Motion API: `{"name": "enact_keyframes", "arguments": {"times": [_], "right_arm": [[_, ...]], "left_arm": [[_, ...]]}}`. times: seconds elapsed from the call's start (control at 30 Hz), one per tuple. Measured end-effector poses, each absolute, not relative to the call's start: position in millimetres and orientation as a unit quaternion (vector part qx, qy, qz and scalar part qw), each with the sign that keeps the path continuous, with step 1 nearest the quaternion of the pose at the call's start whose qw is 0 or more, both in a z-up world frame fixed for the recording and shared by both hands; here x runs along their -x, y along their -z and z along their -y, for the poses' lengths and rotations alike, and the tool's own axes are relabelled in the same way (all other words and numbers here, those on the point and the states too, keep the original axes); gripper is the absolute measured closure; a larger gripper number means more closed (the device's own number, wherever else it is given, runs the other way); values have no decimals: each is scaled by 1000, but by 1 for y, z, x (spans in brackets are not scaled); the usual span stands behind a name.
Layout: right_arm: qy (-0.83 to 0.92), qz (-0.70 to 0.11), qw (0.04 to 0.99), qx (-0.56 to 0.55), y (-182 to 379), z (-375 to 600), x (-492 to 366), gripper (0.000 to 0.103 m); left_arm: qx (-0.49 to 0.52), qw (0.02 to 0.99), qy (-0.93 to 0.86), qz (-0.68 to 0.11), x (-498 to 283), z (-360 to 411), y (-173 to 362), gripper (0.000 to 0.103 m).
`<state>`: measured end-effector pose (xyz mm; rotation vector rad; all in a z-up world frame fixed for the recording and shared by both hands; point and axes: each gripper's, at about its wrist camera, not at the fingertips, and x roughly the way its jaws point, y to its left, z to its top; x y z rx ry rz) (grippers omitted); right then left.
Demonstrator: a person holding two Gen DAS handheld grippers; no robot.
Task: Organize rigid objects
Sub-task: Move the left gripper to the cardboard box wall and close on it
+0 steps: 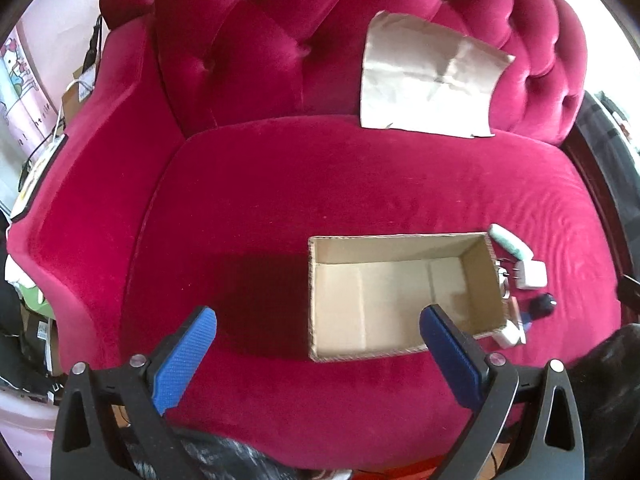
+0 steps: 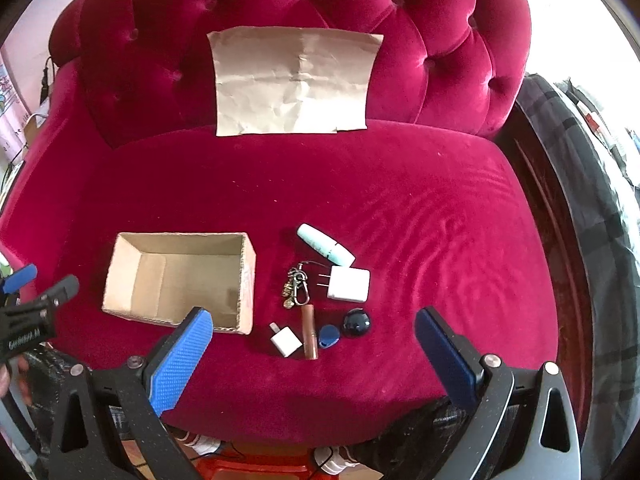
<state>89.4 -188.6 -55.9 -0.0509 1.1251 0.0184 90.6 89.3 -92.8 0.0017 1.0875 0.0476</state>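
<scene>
- Right gripper (image 2: 312,356) hangs wide and empty over the seat edge; left gripper (image 1: 318,346) does likewise before the box (image 1: 400,296).
- Hard small things lie just right of the empty cardboard box, probably staged for packing: small plug (image 2: 286,340), copper tube (image 2: 309,332), blue fob (image 2: 329,336), dark dome (image 2: 356,322), keys (image 2: 298,288), charger (image 2: 348,284), mint case (image 2: 326,245).
- Creased paper (image 2: 294,82) leans on the tufted velvet sofa (image 2: 400,184).
</scene>
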Motion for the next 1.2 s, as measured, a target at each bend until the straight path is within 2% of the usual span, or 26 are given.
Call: {"name": "enact_keyframes", "arguments": {"times": [0.47,0.77,0.97,1.03,1.07,1.1,1.2], "right_arm": [[2,-536,844,12,103,210,-112,0],[15,-547,837,1,130,224,-121,0],[19,-551,834,-5,142,227,-122,0],[18,-552,834,-5,144,227,-122,0],[19,-553,833,-5,145,228,-122,0],[19,-554,833,-5,145,228,-122,0],[18,-558,829,-5,149,228,-122,0]], "left_arm": [[8,837,-12,-547,-128,-112,178,0],[0,834,-6,-552,-131,-114,208,2],[7,828,-4,-560,-129,-118,219,32],[5,829,-1,-560,-129,-117,220,53],[3,830,0,-558,-129,-116,220,60],[2,829,3,-559,-129,-115,220,73],[6,825,24,-565,-129,-113,224,92]]}}
